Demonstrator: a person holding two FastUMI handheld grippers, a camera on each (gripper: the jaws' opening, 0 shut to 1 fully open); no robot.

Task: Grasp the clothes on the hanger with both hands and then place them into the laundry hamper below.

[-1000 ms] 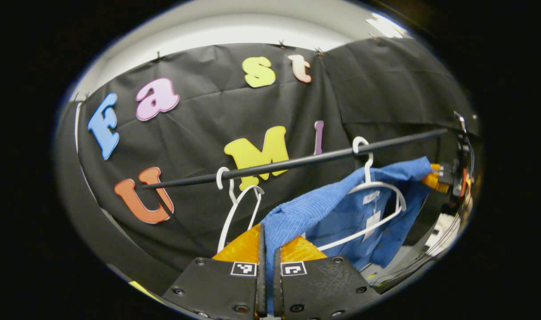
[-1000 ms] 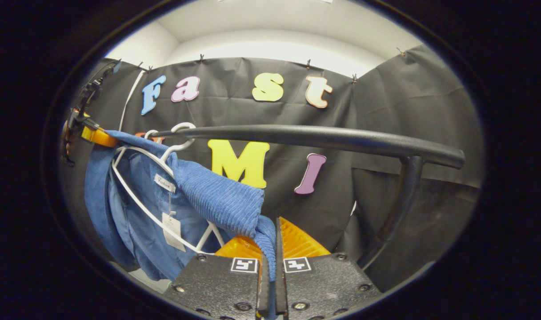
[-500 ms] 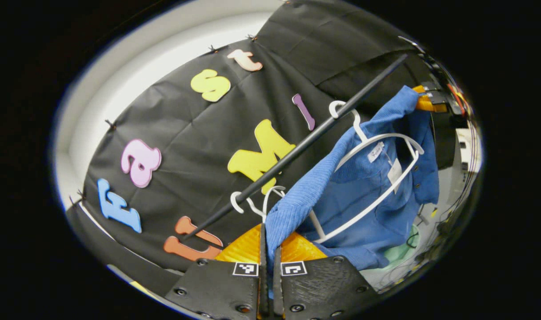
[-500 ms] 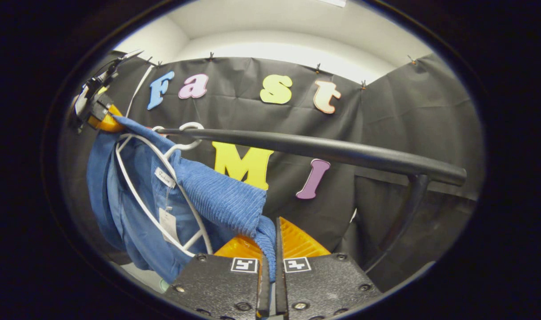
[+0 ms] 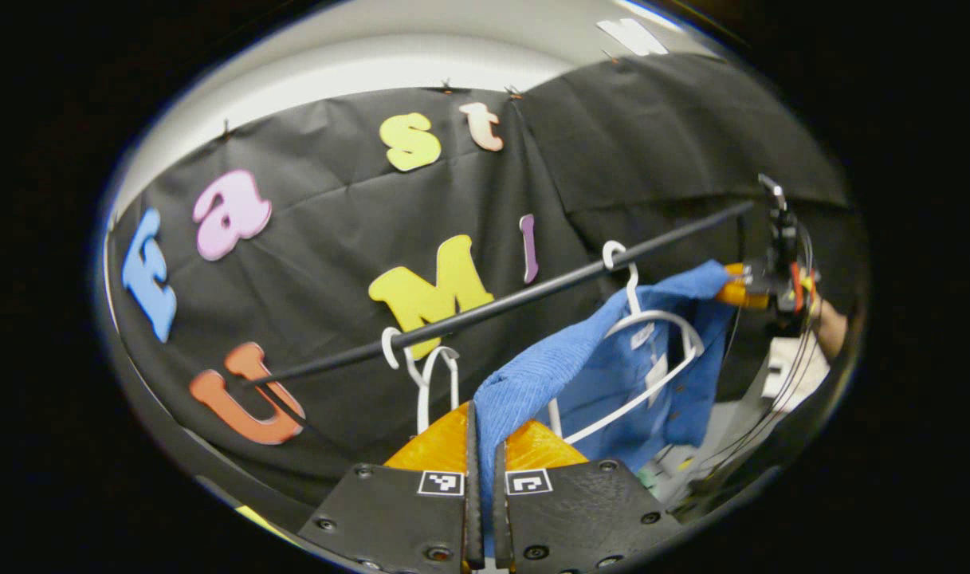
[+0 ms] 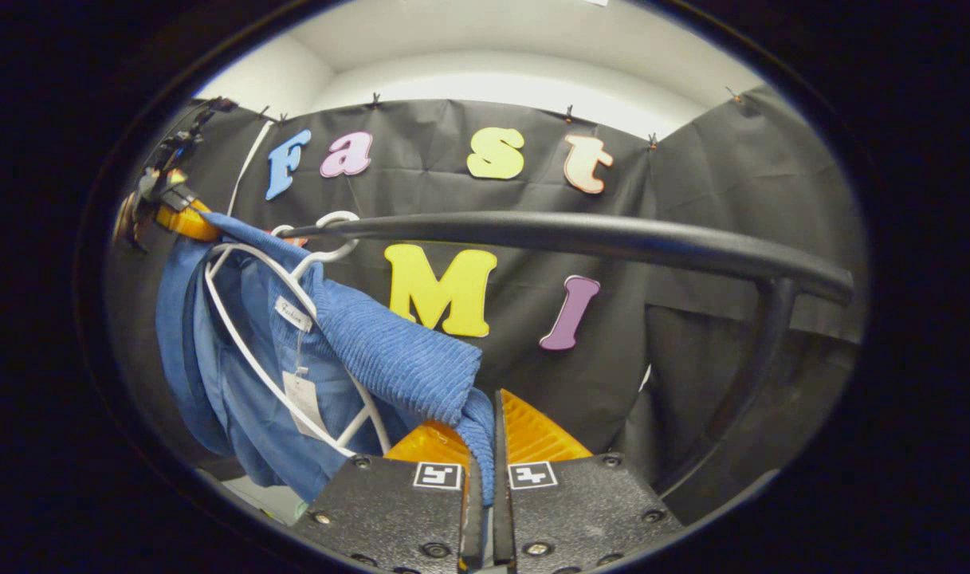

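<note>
Left gripper view: the jaws of the left gripper [image 5: 482, 478] are closed to a narrow slit, and a ribbed fold of the blue garment [image 5: 612, 375] is pinched between both fingers. From that grip the cloth is stretched up and across to the white hanger [image 5: 652, 351], which is hooked on the black rail [image 5: 492, 307]. A second, bare white hanger [image 5: 433, 375] is hung on the same rail nearer the jaws. At the far end of the garment the right gripper [image 5: 759, 287] is seen, held by a hand.

In the right gripper view, the right gripper's [image 6: 485, 478] jaws are likewise nearly closed on the other ribbed end of the garment [image 6: 389, 359]. The rest is draped over the hanger [image 6: 277, 335], with the left gripper [image 6: 174, 215] beyond it.

Both holds are judged secure, so the step in hand is freeing the garment from the hanger. The shoulders must be drawn off the hanger's arms before the garment is lowered. The hamper's position cannot be confirmed.
</note>
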